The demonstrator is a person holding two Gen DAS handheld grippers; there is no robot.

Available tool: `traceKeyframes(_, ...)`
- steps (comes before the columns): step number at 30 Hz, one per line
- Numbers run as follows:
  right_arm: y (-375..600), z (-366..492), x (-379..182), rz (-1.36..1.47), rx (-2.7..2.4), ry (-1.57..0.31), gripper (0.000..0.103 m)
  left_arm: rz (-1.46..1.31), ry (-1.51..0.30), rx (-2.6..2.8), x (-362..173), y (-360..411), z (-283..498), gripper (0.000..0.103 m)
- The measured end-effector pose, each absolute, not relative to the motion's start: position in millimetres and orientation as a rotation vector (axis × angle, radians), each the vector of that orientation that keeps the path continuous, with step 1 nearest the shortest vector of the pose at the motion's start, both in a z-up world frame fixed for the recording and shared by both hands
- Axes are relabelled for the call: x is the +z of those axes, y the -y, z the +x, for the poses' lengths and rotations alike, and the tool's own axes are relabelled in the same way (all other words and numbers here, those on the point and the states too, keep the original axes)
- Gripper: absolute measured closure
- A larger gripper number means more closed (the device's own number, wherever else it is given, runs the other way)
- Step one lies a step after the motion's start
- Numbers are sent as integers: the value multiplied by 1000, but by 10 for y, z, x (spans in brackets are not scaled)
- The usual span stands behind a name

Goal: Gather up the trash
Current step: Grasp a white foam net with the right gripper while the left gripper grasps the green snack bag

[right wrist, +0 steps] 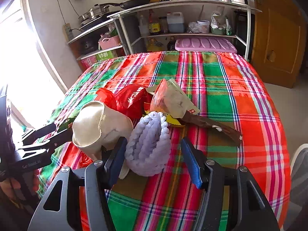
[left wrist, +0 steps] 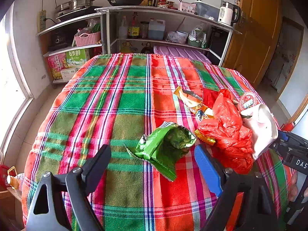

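Observation:
On the plaid tablecloth [left wrist: 123, 104] a torn green snack wrapper [left wrist: 165, 146] lies just ahead of my left gripper [left wrist: 153, 162]. That gripper is open and its pads do not touch the wrapper. To the right are a crumpled red plastic bag [left wrist: 227, 129], an orange wrapper [left wrist: 192, 104], a round red lid [left wrist: 248, 101] and a white paper cup [left wrist: 261, 127]. My right gripper [right wrist: 155, 160] is open around a lilac foam net [right wrist: 150, 144], with a gap at its blue right finger [right wrist: 192, 163]. The cup [right wrist: 100, 125] lies beside its left finger [right wrist: 117, 157]. A brown wrapper [right wrist: 211, 125] lies beyond.
A metal shelf [left wrist: 165, 11] with pans, bottles and a kettle stands behind the table. A wooden door [left wrist: 256, 38] is at the right and a bright window [left wrist: 11, 88] at the left. The table edge drops off close on the right [right wrist: 277, 134]. A hand [left wrist: 292, 184] holds the right gripper.

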State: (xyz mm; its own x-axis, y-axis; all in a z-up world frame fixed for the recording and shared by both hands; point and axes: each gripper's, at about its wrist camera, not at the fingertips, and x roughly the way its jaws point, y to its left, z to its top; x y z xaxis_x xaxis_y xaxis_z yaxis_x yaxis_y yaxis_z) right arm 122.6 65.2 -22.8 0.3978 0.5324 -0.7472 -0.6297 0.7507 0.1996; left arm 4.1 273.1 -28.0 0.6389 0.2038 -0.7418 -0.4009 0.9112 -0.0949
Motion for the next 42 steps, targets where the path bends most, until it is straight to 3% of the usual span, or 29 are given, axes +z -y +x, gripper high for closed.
traceKeyframes(8, -691, 1268, -306, -145, 723, -915, 44, -265, -820, 353, -370, -2759, 97, 14)
traceKeyframes(11, -686, 1259, -296, -145, 721, -910, 46, -267, -819, 341, -379, -2752, 100, 26)
traceKeyframes(14, -674, 1259, -280, -137, 725, -905, 61, -273, -823, 332, -387, -2747, 112, 30)
traceKeyframes(22, -662, 1227, -251, -137, 730, -899, 76, -271, -811, 326, -350, -2726, 85, 38)
traceKeyframes(23, -660, 1215, -249, -141, 728, -896, 78, -270, -810, 326, -347, -2724, 76, 44)
traceKeyframes(33, -589, 1150, -219, -132, 718, -879, 80, -268, -800, 334, -304, -2716, 32, 61)
traceKeyframes(42, -425, 1069, -140, -96, 717, -856, 81, -244, -745, 320, -120, -2588, -57, 64)
